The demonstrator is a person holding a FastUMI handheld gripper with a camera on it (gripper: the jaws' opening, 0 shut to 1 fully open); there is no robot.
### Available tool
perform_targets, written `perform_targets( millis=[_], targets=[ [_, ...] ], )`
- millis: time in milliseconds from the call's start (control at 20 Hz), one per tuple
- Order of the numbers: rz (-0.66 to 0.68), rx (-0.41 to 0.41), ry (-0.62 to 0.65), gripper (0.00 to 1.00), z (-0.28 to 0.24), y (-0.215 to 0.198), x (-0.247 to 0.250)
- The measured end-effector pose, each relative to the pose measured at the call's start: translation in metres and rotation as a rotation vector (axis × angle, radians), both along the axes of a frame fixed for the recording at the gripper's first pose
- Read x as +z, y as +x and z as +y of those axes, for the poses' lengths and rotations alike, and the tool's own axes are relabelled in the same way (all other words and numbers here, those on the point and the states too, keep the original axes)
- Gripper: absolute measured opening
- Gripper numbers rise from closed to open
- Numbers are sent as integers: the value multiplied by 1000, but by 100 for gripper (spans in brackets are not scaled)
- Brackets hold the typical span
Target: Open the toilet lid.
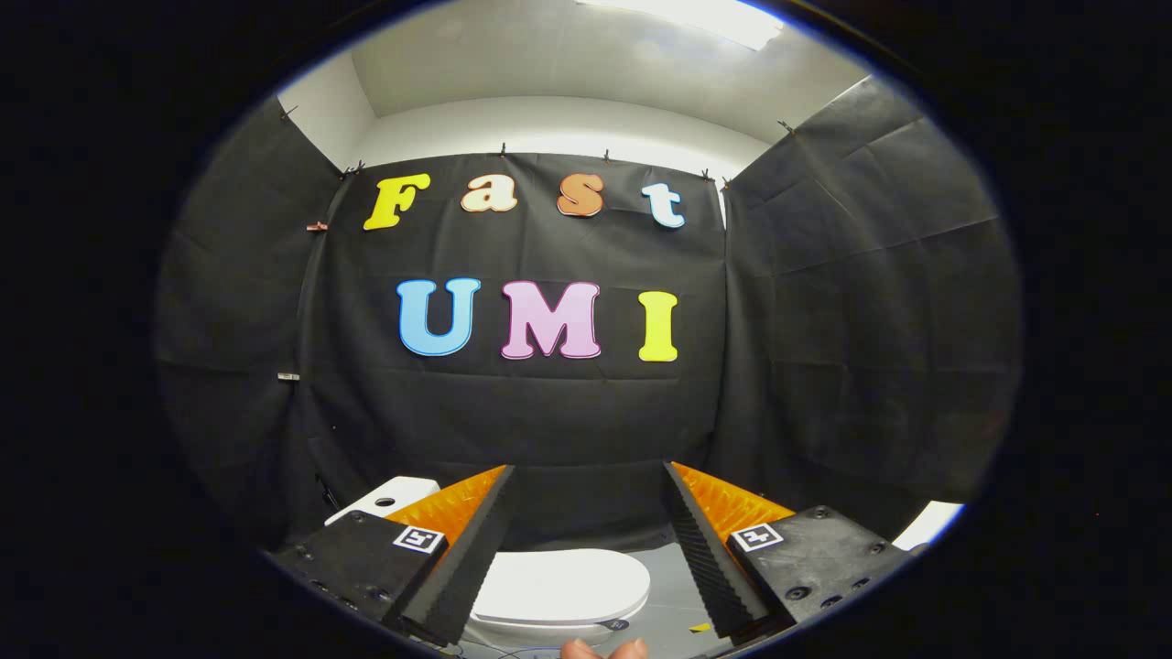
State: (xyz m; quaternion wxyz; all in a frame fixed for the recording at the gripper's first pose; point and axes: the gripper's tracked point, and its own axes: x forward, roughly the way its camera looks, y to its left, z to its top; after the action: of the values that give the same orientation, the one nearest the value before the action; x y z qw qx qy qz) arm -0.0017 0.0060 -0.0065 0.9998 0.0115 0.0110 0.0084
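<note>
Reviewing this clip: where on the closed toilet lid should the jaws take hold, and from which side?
Probably the toilet lid's rounded front rim, approached from the front: it lies flat and closed, overhanging the seat there. The gripper hangs above it, jaws open, touching nothing.

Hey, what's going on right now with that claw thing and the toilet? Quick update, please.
Gripper open, holding nothing. Toilet lid closed, below and between the fingers, not touched yet. Fingertips of a hand at the near edge; nothing in the way.
</note>
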Motion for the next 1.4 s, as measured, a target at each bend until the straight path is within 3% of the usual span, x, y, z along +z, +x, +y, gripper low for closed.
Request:
perform_targets(
  millis=[600, 1050, 1200, 1400],
  targets=[
    [-103, -51, -59, 98, -15, 20, -14],
    [-117, -6, -86, 98, -6, 45, -125],
    [-85, 43, -89, 98, -1, 51, -170],
    [20, 127, 2, 98, 6, 54, -240]
  ],
)
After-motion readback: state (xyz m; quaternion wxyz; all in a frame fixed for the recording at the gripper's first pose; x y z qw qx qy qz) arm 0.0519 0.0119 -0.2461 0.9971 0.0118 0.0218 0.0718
